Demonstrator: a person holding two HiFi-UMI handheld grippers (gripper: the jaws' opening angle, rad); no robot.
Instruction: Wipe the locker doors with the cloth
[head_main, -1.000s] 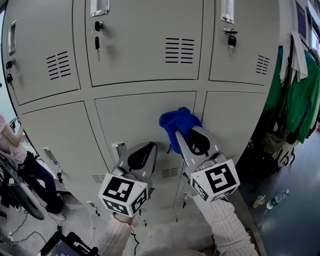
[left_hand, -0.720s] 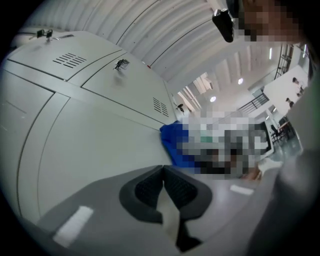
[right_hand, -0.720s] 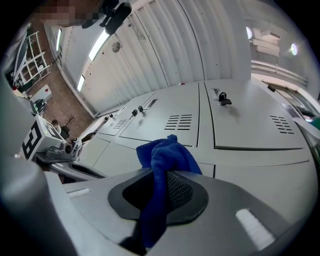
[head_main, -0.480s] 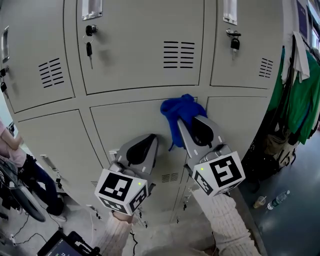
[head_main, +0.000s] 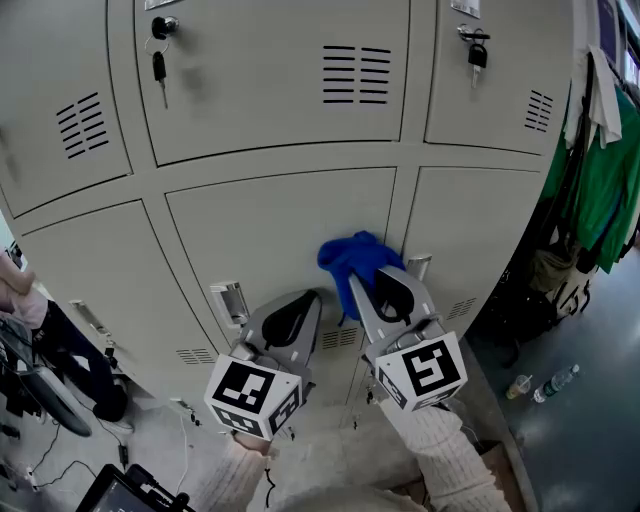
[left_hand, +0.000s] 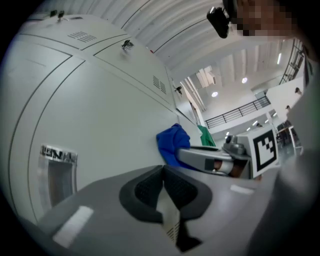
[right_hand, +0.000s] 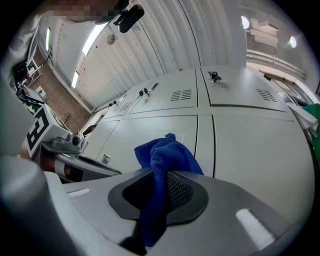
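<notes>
A blue cloth (head_main: 352, 262) is pressed against the lower middle locker door (head_main: 270, 230), near its right edge. My right gripper (head_main: 385, 297) is shut on the cloth (right_hand: 162, 159), which bunches out past the jaws. The cloth (left_hand: 171, 144) also shows in the left gripper view, beyond the left jaws. My left gripper (head_main: 287, 320) hangs just left of the right one, shut with nothing in it, close to the same door but apart from the cloth.
Beige lockers fill the wall; keys (head_main: 158, 62) hang from the upper middle door and a padlock (head_main: 477, 50) from the upper right one. Green clothes (head_main: 600, 190) hang at the right. Bottles (head_main: 556, 381) stand on the floor. A person (head_main: 40, 330) is at far left.
My right gripper has dragged the cloth down the door, from near its top edge to lower on the panel. The left gripper stayed beside it, shut.
</notes>
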